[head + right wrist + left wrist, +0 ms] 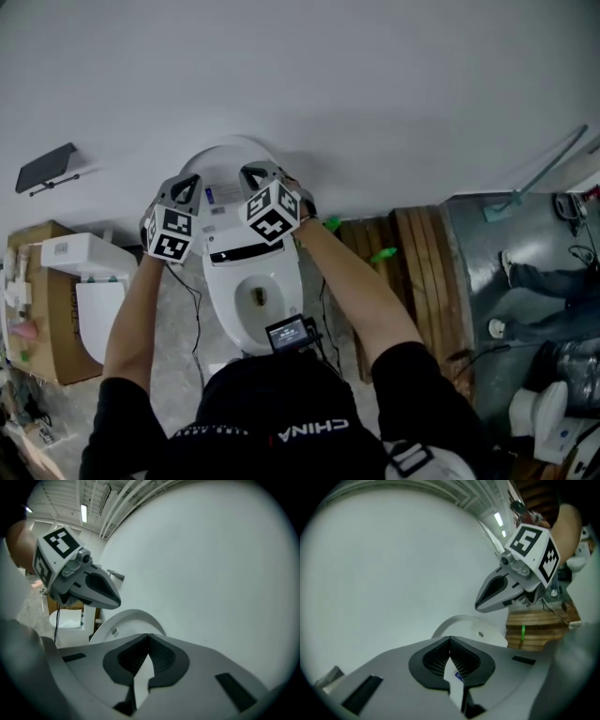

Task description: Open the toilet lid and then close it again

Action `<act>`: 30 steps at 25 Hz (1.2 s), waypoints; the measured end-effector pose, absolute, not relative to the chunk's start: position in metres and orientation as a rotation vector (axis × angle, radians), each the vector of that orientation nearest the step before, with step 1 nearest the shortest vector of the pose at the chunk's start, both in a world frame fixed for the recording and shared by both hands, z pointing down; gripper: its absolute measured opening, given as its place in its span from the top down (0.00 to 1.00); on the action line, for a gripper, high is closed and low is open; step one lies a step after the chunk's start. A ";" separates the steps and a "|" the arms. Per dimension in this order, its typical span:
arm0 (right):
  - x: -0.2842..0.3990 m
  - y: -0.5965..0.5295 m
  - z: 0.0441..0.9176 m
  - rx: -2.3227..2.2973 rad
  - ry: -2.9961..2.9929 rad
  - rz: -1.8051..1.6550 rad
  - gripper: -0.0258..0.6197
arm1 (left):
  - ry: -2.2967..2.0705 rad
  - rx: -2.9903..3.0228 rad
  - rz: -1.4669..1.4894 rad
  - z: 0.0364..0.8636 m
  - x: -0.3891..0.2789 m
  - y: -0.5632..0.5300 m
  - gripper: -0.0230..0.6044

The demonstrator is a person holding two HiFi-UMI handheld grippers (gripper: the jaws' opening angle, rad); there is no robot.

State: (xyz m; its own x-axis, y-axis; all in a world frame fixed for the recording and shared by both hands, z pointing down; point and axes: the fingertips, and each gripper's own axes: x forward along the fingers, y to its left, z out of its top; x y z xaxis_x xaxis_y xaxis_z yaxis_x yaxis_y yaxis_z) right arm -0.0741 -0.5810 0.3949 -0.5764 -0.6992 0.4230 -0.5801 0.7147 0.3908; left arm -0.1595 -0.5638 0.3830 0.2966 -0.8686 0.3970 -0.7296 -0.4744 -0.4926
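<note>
We see toilet lid (230, 155) standing up against wall, top centre of frame. Left gripper (450, 639) has jaws pinched fully together, nothing in them. Right gripper (149, 635) same deal, empty. Toilet bowl (217, 309) open below, only dark drain hole showing inside. Cardboard box (52, 337) far left, contents unclear.

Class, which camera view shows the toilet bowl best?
The head view: it looks straight down into the toilet bowl, rim included. The left gripper view and right gripper view show only the raised lid's rounded top against the wall, never the bowl.
</note>
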 end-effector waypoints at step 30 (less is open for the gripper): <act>-0.057 -0.436 0.448 1.122 -2.349 0.104 0.94 | 1.297 -2.746 -0.681 0.443 -0.132 -0.401 0.95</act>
State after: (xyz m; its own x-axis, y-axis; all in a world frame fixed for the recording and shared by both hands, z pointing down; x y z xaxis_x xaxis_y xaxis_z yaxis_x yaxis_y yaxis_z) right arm -0.0569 -0.4358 0.4482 -0.5145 -0.7015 0.4931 -0.7424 0.6522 0.1532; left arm -0.1319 -0.4015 0.4430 0.5570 -0.7416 0.3738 -0.7290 -0.6522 -0.2076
